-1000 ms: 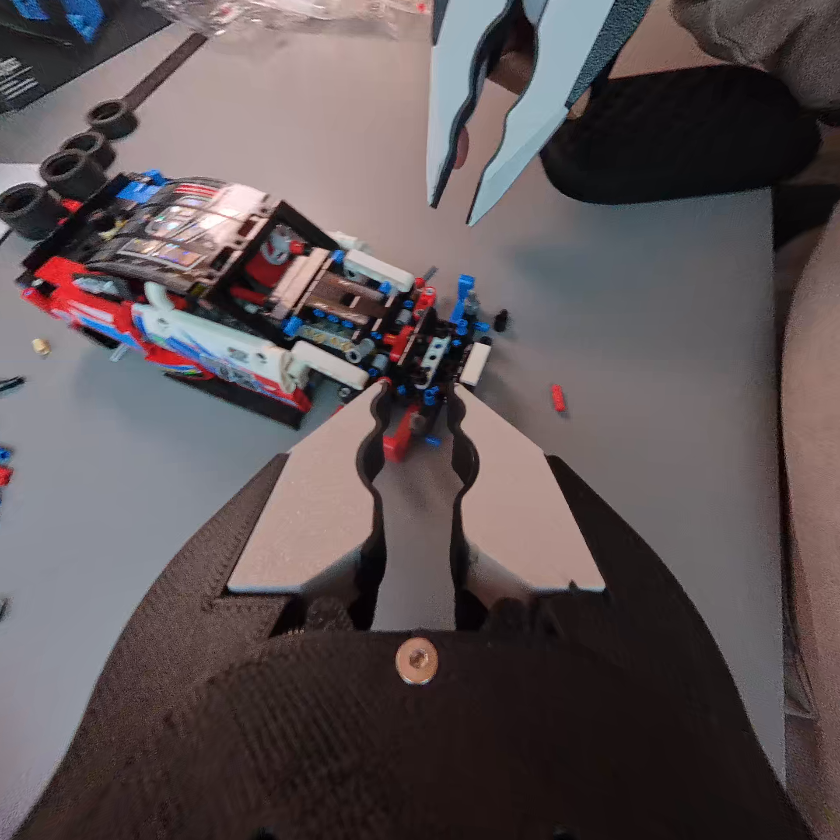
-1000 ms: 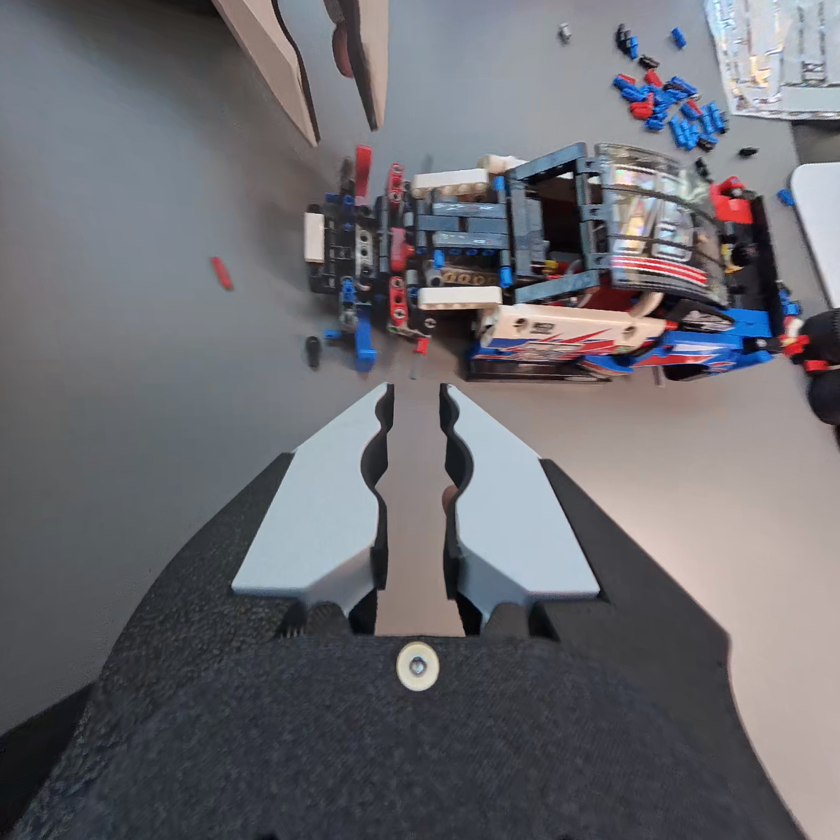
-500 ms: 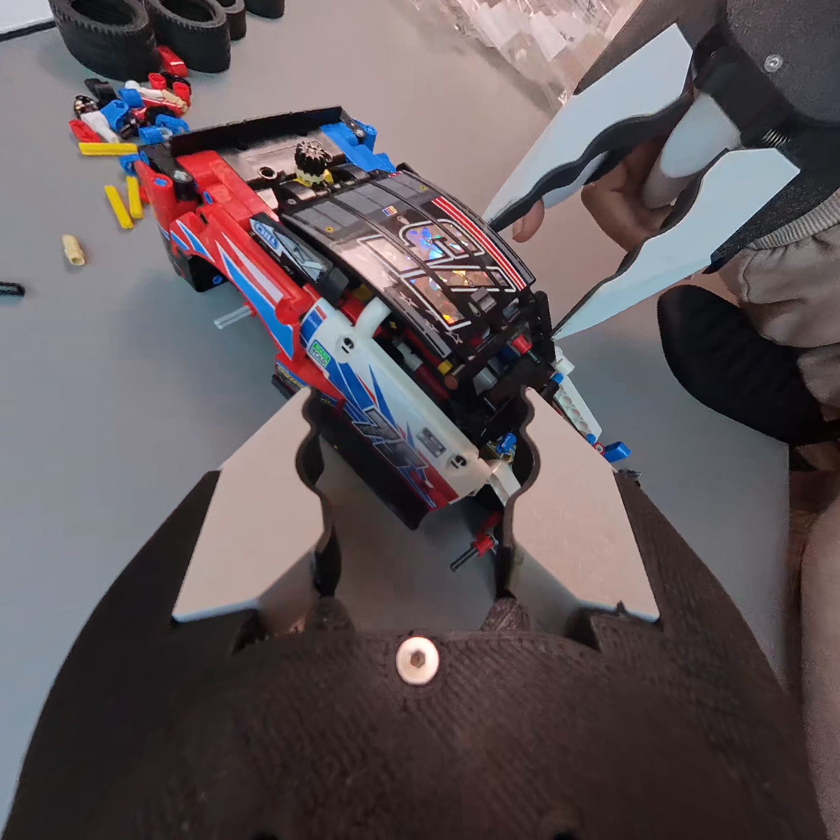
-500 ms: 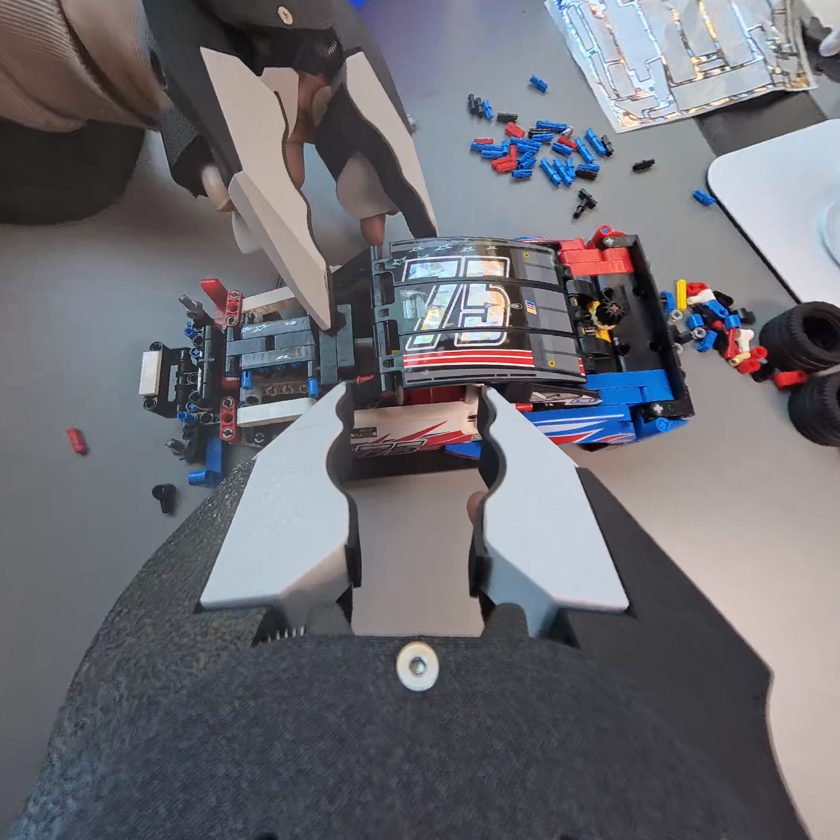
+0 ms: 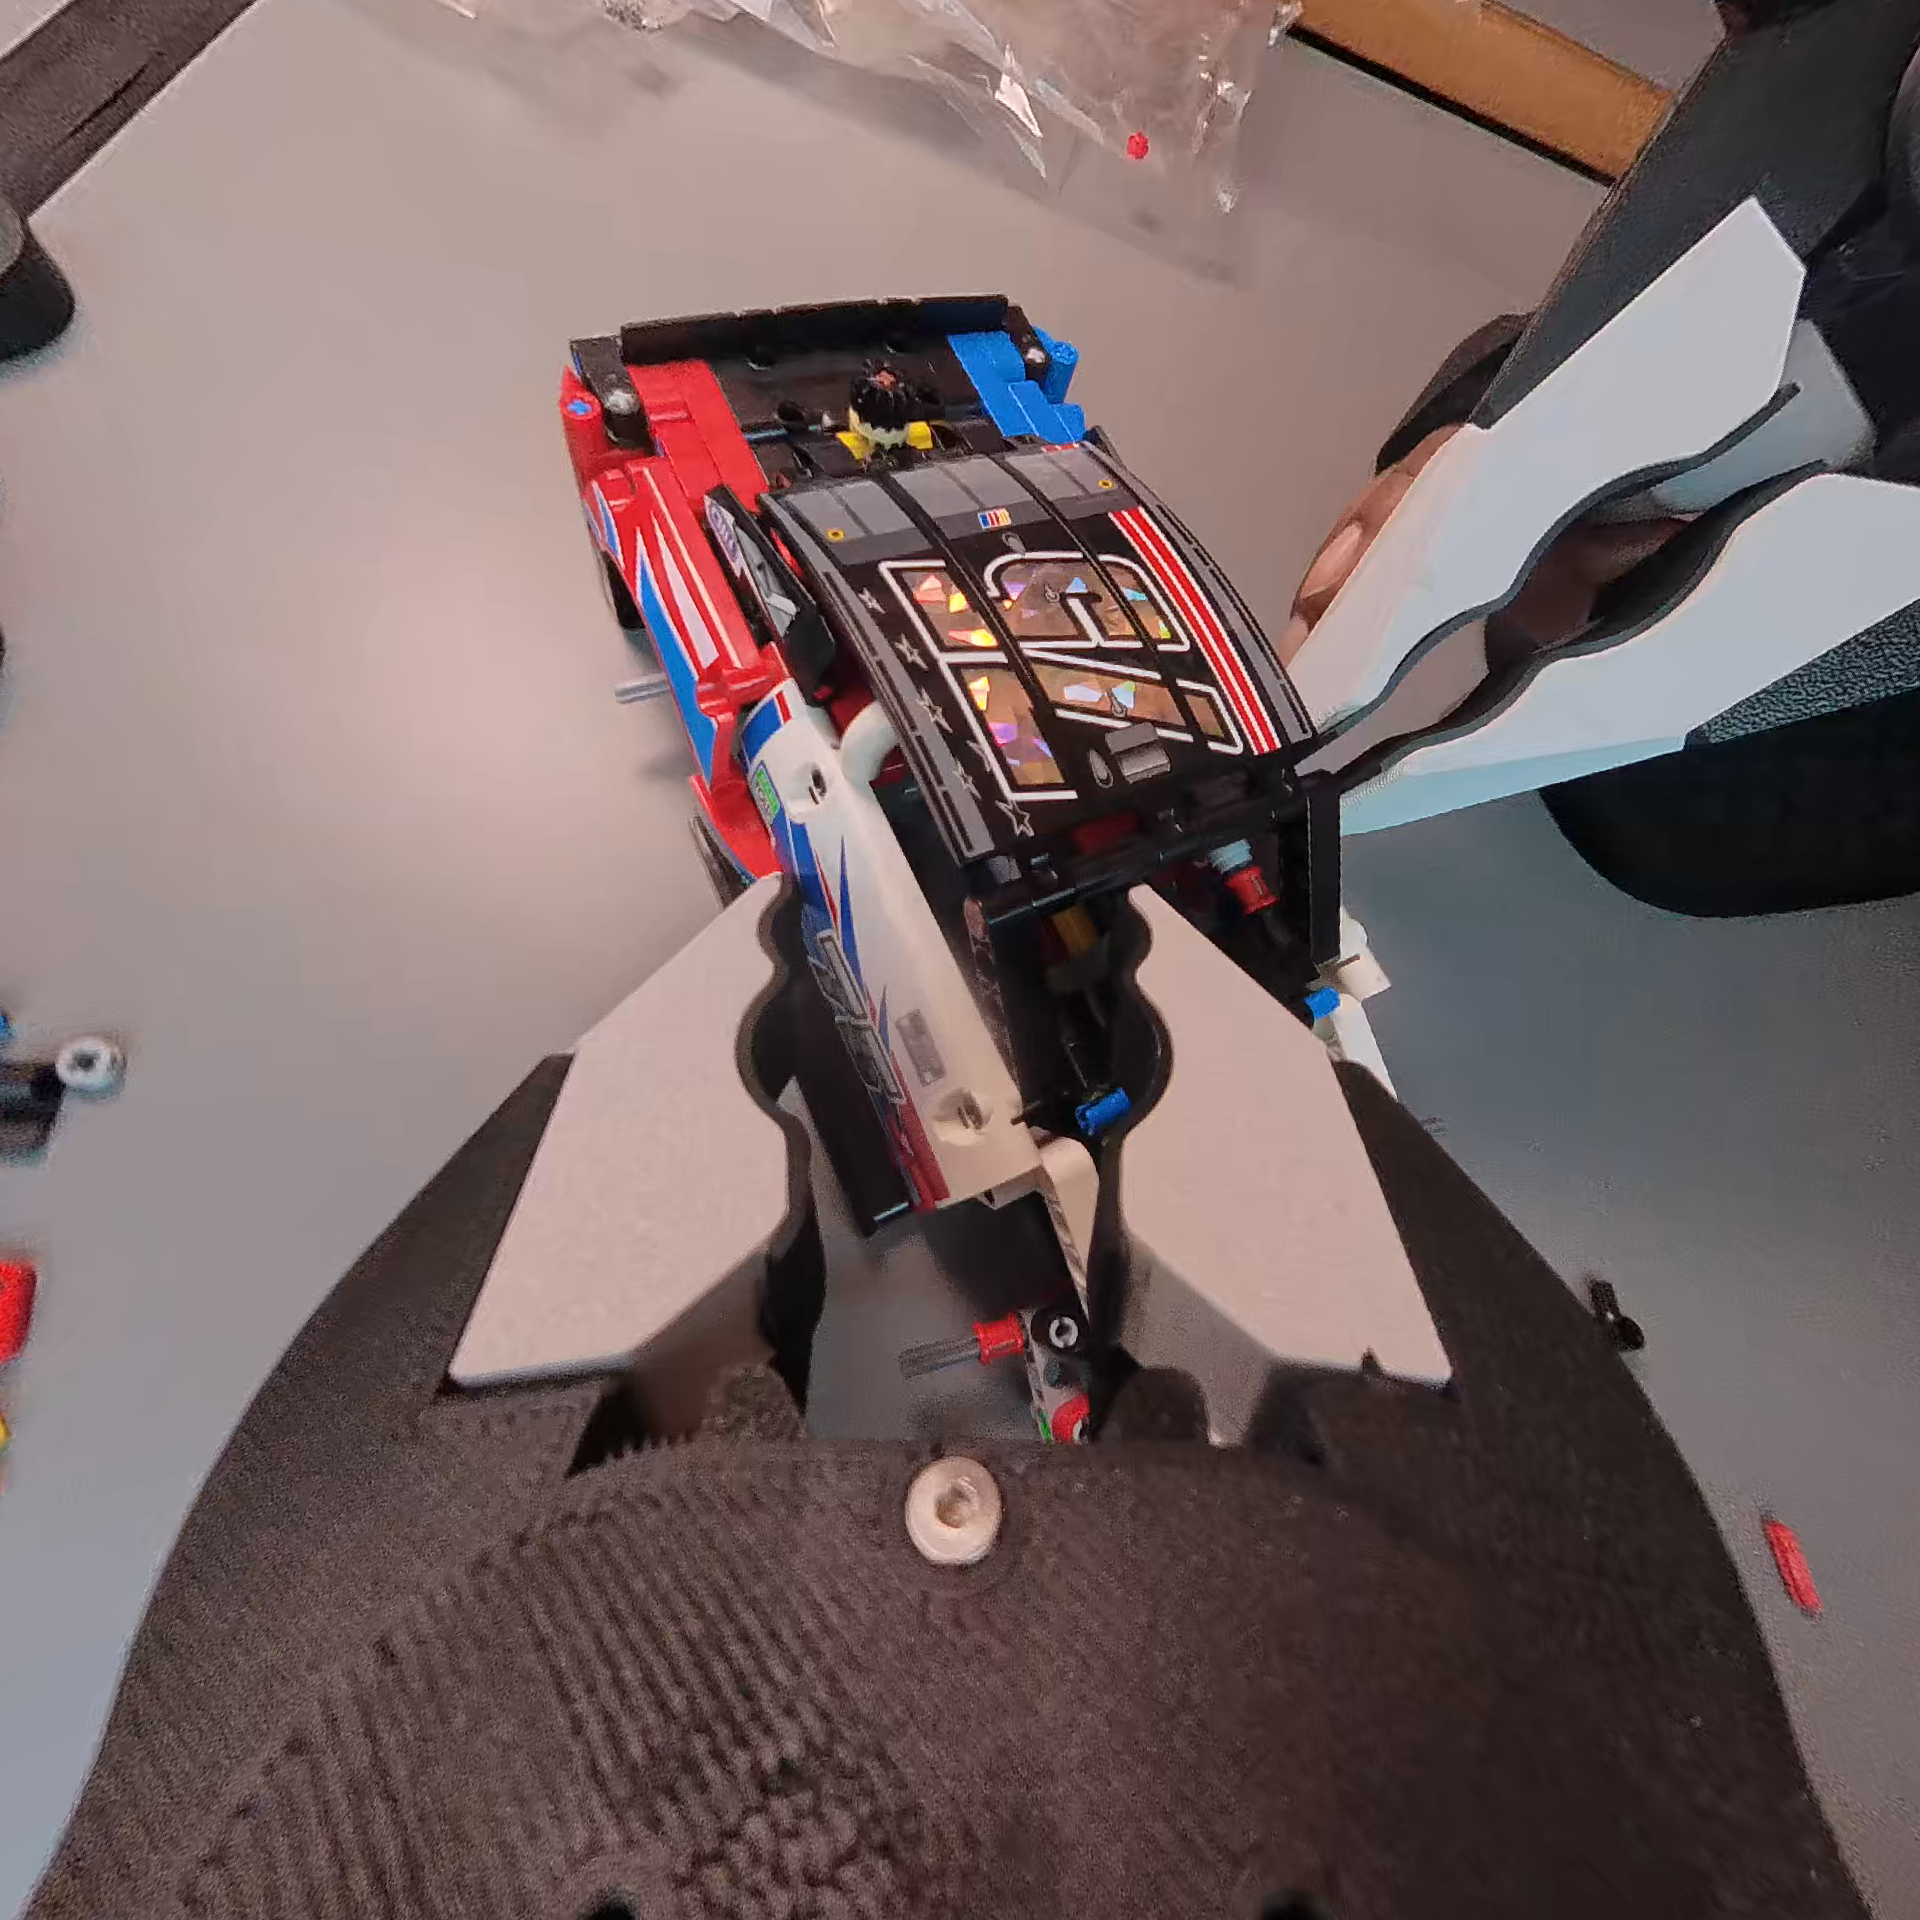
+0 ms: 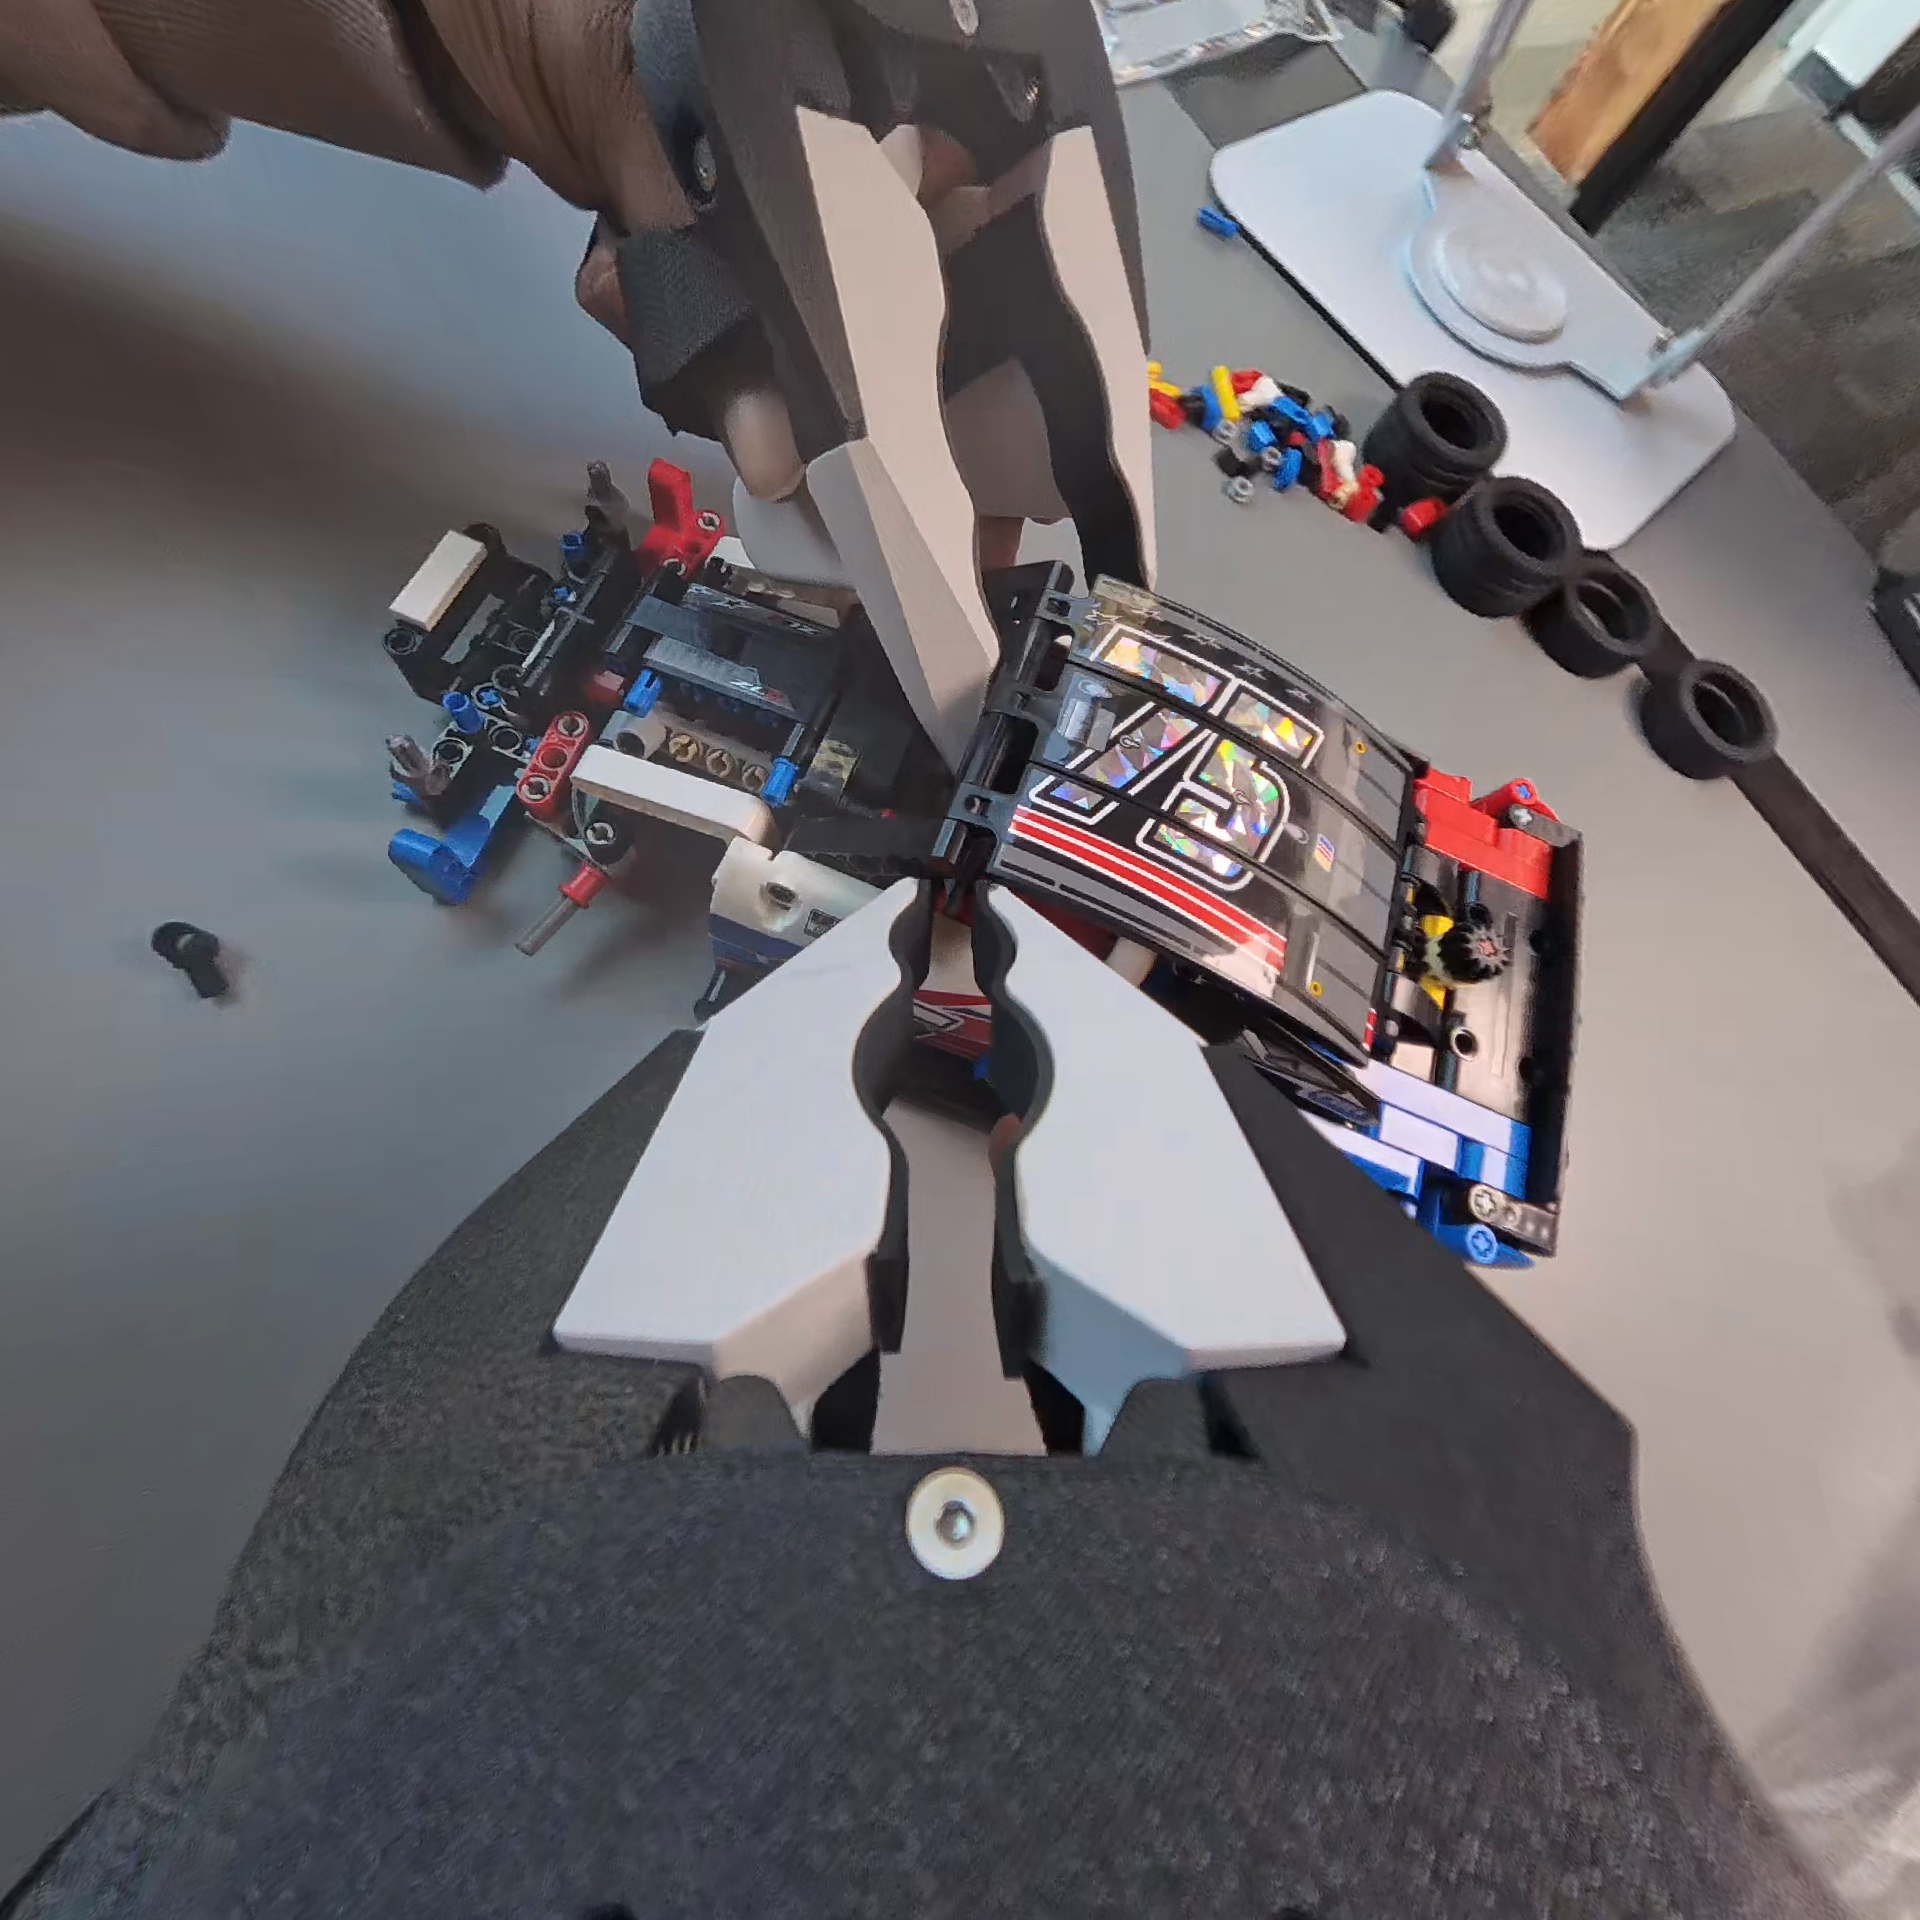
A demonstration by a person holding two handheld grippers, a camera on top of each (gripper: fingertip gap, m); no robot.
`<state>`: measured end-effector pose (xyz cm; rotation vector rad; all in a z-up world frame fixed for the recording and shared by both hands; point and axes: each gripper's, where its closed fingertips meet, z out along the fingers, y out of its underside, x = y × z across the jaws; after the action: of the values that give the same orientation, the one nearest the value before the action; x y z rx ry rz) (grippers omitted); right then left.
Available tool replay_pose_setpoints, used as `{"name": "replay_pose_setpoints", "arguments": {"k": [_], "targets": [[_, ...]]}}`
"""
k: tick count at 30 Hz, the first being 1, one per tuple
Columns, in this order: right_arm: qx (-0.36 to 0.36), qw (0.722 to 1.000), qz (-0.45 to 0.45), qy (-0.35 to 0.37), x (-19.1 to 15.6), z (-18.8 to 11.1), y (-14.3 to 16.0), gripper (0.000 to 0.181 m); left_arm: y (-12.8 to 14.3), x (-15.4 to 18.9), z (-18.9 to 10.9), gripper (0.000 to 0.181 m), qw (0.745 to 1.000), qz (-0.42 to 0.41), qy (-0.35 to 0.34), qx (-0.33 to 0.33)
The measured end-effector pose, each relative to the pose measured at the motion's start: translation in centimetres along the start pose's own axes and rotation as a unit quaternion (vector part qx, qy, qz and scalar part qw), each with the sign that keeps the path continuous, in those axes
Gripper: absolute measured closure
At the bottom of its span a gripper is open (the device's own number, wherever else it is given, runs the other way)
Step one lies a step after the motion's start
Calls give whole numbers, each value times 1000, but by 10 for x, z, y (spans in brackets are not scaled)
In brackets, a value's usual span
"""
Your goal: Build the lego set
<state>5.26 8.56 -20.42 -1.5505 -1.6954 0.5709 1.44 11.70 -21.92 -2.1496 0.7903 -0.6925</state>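
Note:
The partly built lego race car (image 5: 1039, 644) lies on the grey table, with a black roof bearing a shiny sticker, red, white and blue sides, and an open rear chassis (image 6: 623, 707). My left gripper (image 5: 951, 914) straddles the car's white side wall behind the roof, with its jaws closed against it. From the right wrist view its fingers (image 6: 904, 520) come down from above, one inside the cabin. My right gripper (image 6: 951, 899) is nearly closed on the black frame at the roof's rear corner. Its fingers (image 5: 1558, 540) reach in from the right in the left wrist view.
Several black tyres (image 6: 1507, 530) and a pile of small coloured parts (image 6: 1278, 426) lie beyond the car's nose, by a white stand base (image 6: 1455, 239). A loose black pin (image 6: 192, 951) and a red pin (image 5: 1792, 1579) lie near the rear. Clear plastic bags (image 5: 987, 62) lie at the far edge.
Both grippers moved from the car's rear to its cabin. The left jaws narrowed onto the side wall. The right jaws closed from wide open onto the roof frame.

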Motion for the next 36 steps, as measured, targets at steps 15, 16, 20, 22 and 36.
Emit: {"name": "replay_pose_setpoints", "arguments": {"k": [15, 16, 20, 22, 36], "targets": [[49, 976, 183, 109, 100, 3, 31, 165, -61, -58, 47, 132, 994, 51, -92, 19], [55, 976, 183, 108, 99, 3, 29, 164, -59, -59, 43, 129, 993, 51, -105, 24], [70, 976, 173, 108, 89, -2, 20, 160, -54, -60, 14, 123, 985, 56, -148, 73], [83, 978, 155, 109, 82, -6, 9, 160, -57, -60, -7, 129, 980, 43, -157, 113], [-17, 974, 31, 225, 98, 35, -8, 111, -11, 27, -111, 129, 970, 30, -183, 156]]}}
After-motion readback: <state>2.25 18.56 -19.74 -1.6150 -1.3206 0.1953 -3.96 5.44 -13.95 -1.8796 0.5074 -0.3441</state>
